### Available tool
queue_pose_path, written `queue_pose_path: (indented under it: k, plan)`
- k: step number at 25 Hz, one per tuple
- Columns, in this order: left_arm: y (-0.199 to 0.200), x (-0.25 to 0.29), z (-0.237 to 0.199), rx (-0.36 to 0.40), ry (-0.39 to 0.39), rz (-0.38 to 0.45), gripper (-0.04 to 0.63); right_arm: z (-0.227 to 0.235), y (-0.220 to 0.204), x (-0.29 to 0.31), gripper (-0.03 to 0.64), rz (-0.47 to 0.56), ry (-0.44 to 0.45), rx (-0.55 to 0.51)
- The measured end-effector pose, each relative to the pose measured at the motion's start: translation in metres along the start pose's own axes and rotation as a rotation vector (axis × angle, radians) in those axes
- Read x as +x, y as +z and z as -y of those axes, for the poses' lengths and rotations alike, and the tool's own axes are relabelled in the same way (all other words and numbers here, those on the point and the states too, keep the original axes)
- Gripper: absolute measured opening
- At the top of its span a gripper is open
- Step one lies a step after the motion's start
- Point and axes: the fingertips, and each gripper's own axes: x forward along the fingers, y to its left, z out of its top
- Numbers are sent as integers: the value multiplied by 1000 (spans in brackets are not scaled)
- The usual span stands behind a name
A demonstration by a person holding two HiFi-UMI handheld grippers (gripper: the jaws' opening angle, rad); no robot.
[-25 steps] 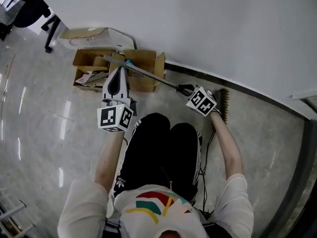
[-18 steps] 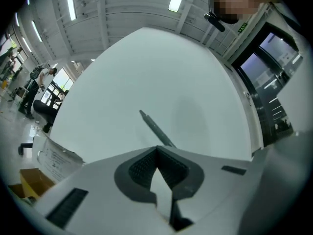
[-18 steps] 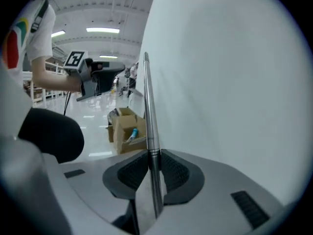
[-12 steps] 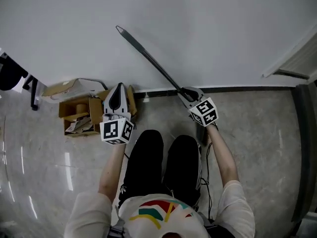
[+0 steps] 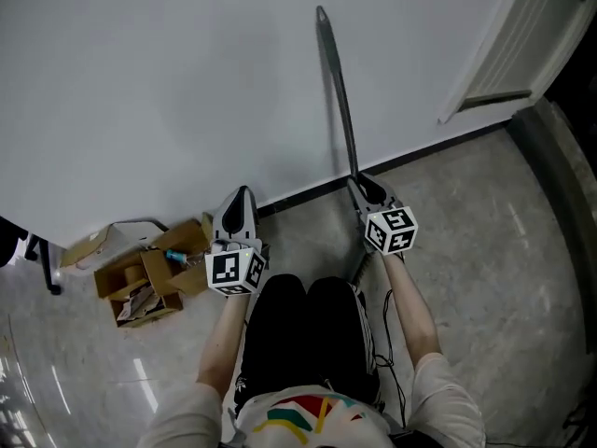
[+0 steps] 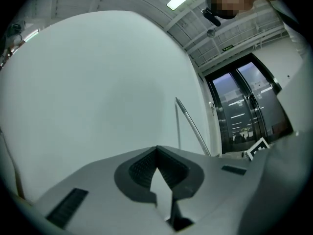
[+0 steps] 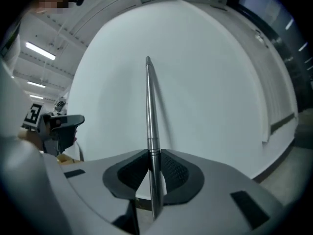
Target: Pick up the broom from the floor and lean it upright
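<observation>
The broom's metal handle (image 5: 338, 91) stands almost upright in front of the white wall, its tip high up. My right gripper (image 5: 366, 189) is shut on the handle low down; in the right gripper view the handle (image 7: 149, 106) runs straight up out of the gripper (image 7: 150, 153) between its ribbed pads. Below the gripper the handle continues toward the floor, and the broom head is hidden behind my leg. My left gripper (image 5: 241, 202) hovers to the left, apart from the broom, shut with nothing in it (image 6: 156, 150). From the left gripper view the handle (image 6: 191, 125) slants up at the right.
An open cardboard box (image 5: 149, 278) with scraps lies on the floor at the left by the wall. A dark baseboard (image 5: 308, 194) runs along the wall. A door frame (image 5: 508, 45) is at the right, and glass doors (image 6: 244, 111) show beyond it.
The right gripper has swung the broom handle from a low slant over the box up to nearly vertical against the wall. Both grippers have risen and shifted right of the box.
</observation>
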Motion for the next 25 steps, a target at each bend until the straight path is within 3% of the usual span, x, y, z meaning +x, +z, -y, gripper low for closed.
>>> queue_pose_path:
  k: [6,21,22,25]
  plan:
    - [-7,8,19,5,-47,-17,43,36,-1,-14,86,54,-119,113]
    - [-9,15,36,25,-78,-35,43,25,-11,5,89,-36,-123,-16]
    - [-9,15,37,24,-81,-36,43,25,-10,4,98,-37,-128,-26]
    - [-7,15,36,24,-86,-33,43,22,-1,2,225,-11,-136,-7]
